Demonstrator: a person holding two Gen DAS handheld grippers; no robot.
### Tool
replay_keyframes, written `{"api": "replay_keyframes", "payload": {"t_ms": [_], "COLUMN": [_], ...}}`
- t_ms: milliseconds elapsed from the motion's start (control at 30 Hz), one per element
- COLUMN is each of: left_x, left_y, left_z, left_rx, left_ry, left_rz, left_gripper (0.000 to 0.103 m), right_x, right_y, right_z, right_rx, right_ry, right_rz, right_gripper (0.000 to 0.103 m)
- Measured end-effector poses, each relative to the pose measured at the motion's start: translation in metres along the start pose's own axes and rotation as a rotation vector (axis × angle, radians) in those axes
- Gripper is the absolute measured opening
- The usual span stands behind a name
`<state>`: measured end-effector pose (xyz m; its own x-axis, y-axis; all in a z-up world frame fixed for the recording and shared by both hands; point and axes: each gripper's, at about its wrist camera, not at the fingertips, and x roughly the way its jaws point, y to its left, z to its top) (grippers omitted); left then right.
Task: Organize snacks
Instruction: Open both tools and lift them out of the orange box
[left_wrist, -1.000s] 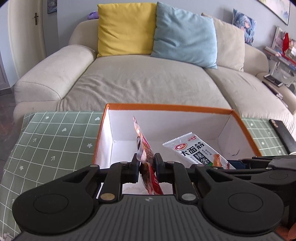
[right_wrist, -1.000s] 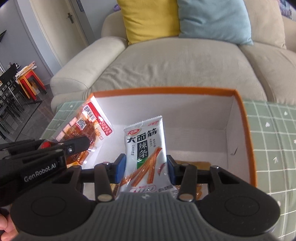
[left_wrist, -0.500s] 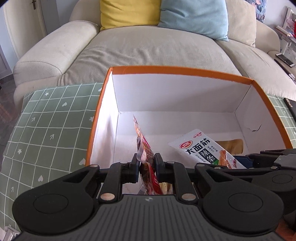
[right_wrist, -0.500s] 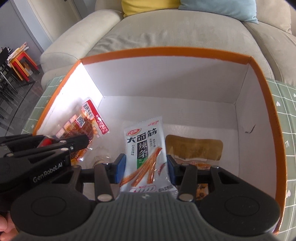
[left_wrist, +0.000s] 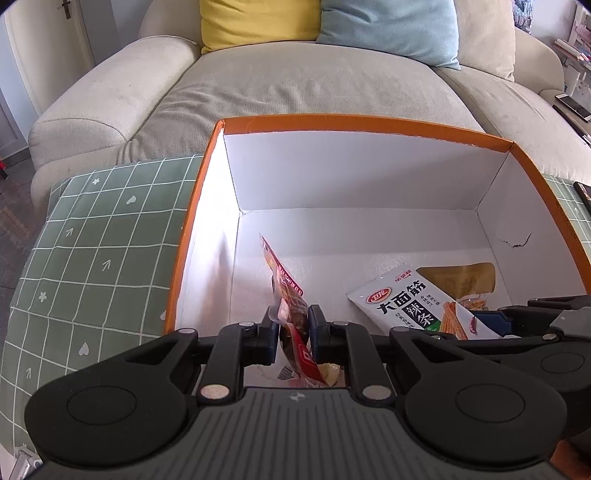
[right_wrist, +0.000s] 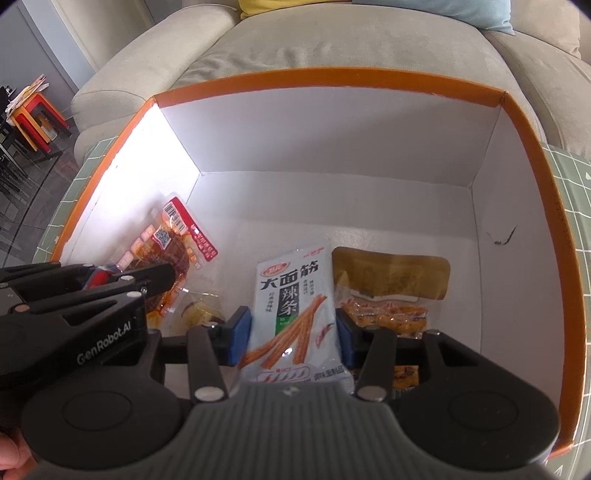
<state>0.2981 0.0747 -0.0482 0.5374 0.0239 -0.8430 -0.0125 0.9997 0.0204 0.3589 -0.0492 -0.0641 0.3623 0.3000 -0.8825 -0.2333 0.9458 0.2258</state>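
An orange-rimmed white box (left_wrist: 369, 122) stands on the green checked cloth; it also fills the right wrist view (right_wrist: 332, 74). My left gripper (left_wrist: 291, 332) is shut on a red snack packet (left_wrist: 284, 284), held edge-on inside the box at its left side; the packet shows flat in the right wrist view (right_wrist: 177, 243). My right gripper (right_wrist: 293, 332) is shut on a white spicy-strip packet (right_wrist: 295, 295), low inside the box; it also shows in the left wrist view (left_wrist: 406, 302). A yellow-brown snack packet (right_wrist: 391, 280) lies on the box floor beside it.
A green checked cloth (left_wrist: 92, 240) covers the table around the box. A beige sofa (left_wrist: 295, 81) with yellow and blue cushions stands behind. A small wrapped snack (right_wrist: 199, 314) lies on the box floor between the grippers. A dark remote (left_wrist: 585, 192) lies at far right.
Both grippers have moved forward and down into the box with their packets still held. The box floor and the yellow-brown packet have come into view.
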Motion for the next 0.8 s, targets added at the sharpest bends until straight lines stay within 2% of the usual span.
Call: {"api": "replay_keyframes", "payload": {"t_ms": [167,367,433,467,667,800], "left_x": [-0.004,-0.020,-0.030,-0.035,-0.079,-0.106], "left_y": [-0.004,-0.002,-0.002,-0.002,-0.014,-0.019], "left_z": [0.000,0.001,0.001,0.000,-0.011,-0.023], "left_rx": [0.014,-0.011,-0.026,-0.032,-0.048,-0.057], "left_ry": [-0.015,-0.079,-0.107,-0.128,-0.278,-0.345], "left_rz": [0.014,0.034,0.032,0.029,0.044,0.037], "left_gripper": [0.018,0.042,0.053,0.054,0.061,0.063], "right_x": [-0.002,-0.016,-0.026,-0.030,-0.072,-0.103], "right_y": [0.003,0.004,0.004,0.004,0.008,0.005], "right_z": [0.001,-0.002,-0.003,-0.004,-0.016,-0.032], "right_rx": [-0.002,-0.015,-0.020,-0.026,-0.067,-0.075], "right_ry": [-0.014,-0.056,-0.081,-0.094,-0.228,-0.323], "right_rz": [-0.019,-0.061,-0.082,-0.092,-0.144,-0.167], "right_gripper": [0.049,0.057,0.059,0.059,0.062,0.062]}}
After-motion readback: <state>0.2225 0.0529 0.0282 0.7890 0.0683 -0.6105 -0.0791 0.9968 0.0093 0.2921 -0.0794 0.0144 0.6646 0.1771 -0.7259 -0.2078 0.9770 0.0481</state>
